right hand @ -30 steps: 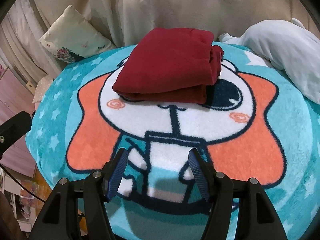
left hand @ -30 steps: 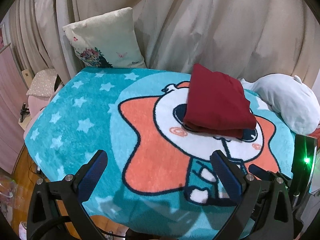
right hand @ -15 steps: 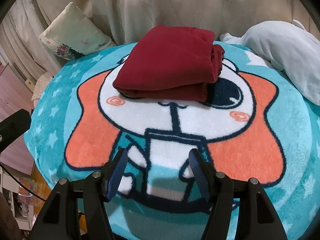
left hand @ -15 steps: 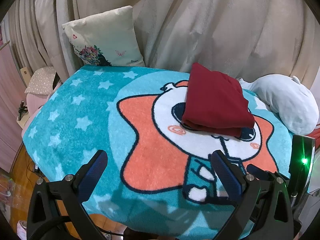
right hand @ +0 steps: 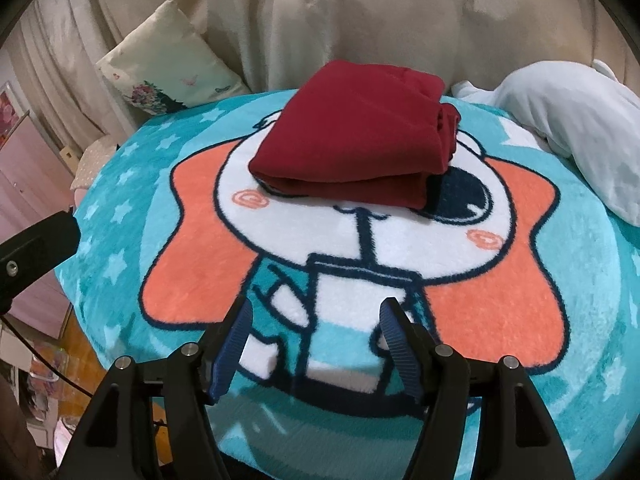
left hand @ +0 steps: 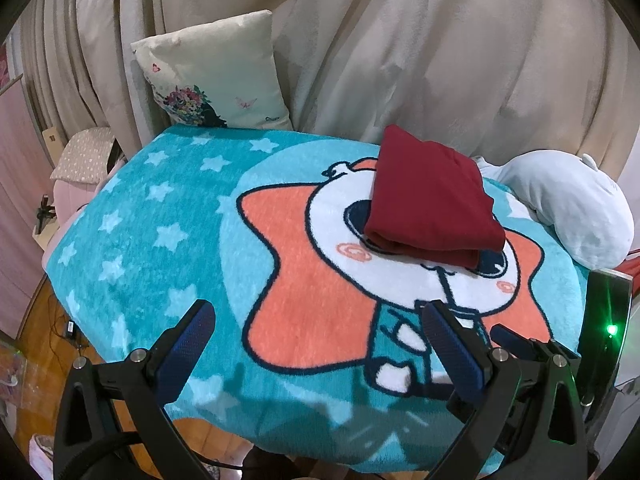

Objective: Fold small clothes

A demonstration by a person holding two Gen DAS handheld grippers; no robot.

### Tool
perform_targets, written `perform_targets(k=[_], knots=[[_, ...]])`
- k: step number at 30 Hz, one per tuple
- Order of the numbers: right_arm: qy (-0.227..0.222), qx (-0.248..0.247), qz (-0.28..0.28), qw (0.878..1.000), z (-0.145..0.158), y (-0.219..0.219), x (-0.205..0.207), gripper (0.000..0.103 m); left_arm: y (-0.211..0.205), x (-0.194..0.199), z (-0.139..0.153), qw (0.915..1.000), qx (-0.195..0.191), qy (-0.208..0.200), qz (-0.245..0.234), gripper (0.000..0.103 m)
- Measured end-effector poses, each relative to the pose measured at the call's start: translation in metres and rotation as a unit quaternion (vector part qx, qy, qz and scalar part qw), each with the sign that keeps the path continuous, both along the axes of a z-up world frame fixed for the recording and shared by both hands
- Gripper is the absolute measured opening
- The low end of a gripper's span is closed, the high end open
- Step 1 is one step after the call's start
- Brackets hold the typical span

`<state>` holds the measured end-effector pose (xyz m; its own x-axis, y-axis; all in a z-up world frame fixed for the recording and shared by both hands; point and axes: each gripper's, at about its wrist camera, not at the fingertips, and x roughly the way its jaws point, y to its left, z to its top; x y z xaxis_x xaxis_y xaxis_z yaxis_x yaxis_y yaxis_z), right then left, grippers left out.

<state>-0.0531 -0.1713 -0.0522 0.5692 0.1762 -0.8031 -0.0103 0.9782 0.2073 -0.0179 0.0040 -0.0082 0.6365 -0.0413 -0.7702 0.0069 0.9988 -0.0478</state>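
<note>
A dark red garment (left hand: 430,200) lies folded in a neat stack on the teal cartoon blanket (left hand: 160,240), toward the far side. It also shows in the right wrist view (right hand: 352,140) on the blanket (right hand: 520,300). My left gripper (left hand: 316,316) is open and empty, held above the blanket's near edge, well short of the garment. My right gripper (right hand: 316,312) is open and empty, also near the front edge, with the garment straight ahead. Part of the right gripper's body (left hand: 608,320) shows at the right of the left wrist view.
A white floral pillow (left hand: 212,76) leans on beige curtains (left hand: 440,40) at the back left. A pale blue plush toy (left hand: 572,208) lies at the blanket's right, also in the right wrist view (right hand: 568,120). Wooden floor (left hand: 40,332) lies below the left edge.
Both grippers have drawn back and risen slightly from the folded garment, so it looks a bit farther away. Both stay open and empty. The garment has not moved.
</note>
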Motion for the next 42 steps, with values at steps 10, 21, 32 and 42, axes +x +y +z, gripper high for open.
perform_targets(k=[10, 21, 32, 42], knots=[[0.009, 0.003, -0.026, 1.0, -0.001, -0.009, -0.006, 0.071, 0.003, -0.008, -0.001, 1.0, -0.006, 0.002, 0.001, 0.103], [-0.006, -0.009, -0.062, 0.998, 0.006, -0.022, -0.009, 0.072, 0.004, -0.009, -0.002, 0.9999, -0.014, 0.008, -0.005, 0.103], [-0.005, -0.014, -0.05, 0.999, 0.005, -0.009, -0.006, 0.073, 0.012, -0.008, -0.007, 0.9995, -0.022, 0.022, 0.002, 0.103], [-0.025, -0.014, -0.055, 0.998, 0.011, -0.007, -0.002, 0.073, 0.017, 0.0, -0.012, 0.9991, -0.027, 0.032, 0.004, 0.103]])
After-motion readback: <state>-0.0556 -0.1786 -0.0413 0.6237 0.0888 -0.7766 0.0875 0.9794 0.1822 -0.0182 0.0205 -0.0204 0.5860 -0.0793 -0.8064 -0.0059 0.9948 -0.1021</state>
